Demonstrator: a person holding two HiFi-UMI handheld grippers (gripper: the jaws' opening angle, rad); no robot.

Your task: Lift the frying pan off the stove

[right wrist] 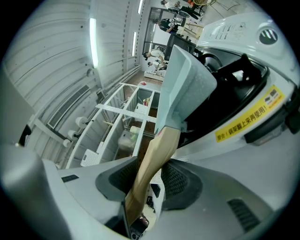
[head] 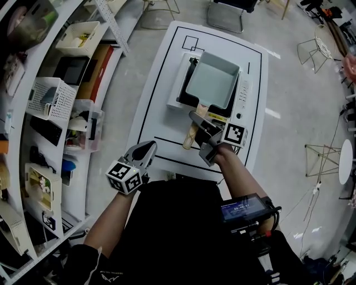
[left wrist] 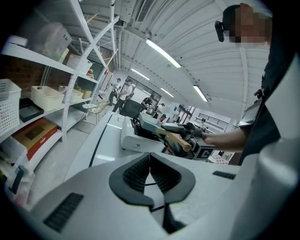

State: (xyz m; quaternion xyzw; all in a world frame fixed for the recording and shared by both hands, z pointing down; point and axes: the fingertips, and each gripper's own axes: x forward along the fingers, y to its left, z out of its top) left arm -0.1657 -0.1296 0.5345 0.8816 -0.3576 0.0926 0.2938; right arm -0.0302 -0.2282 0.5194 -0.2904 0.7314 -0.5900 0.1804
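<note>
A square pale-green frying pan sits on the white portable stove in the middle of the white table. Its wooden handle points toward me. My right gripper is shut on that handle; in the right gripper view the handle runs between both ribbed pads of the gripper up to the pan. My left gripper hovers over the table's near left edge, shut and holding nothing. From the left gripper view the pan and stove lie ahead.
Shelving with baskets, bins and boxes lines the left side. Wire stools and a chair stand on the floor to the right and beyond the table. Black lines mark the tabletop around the stove.
</note>
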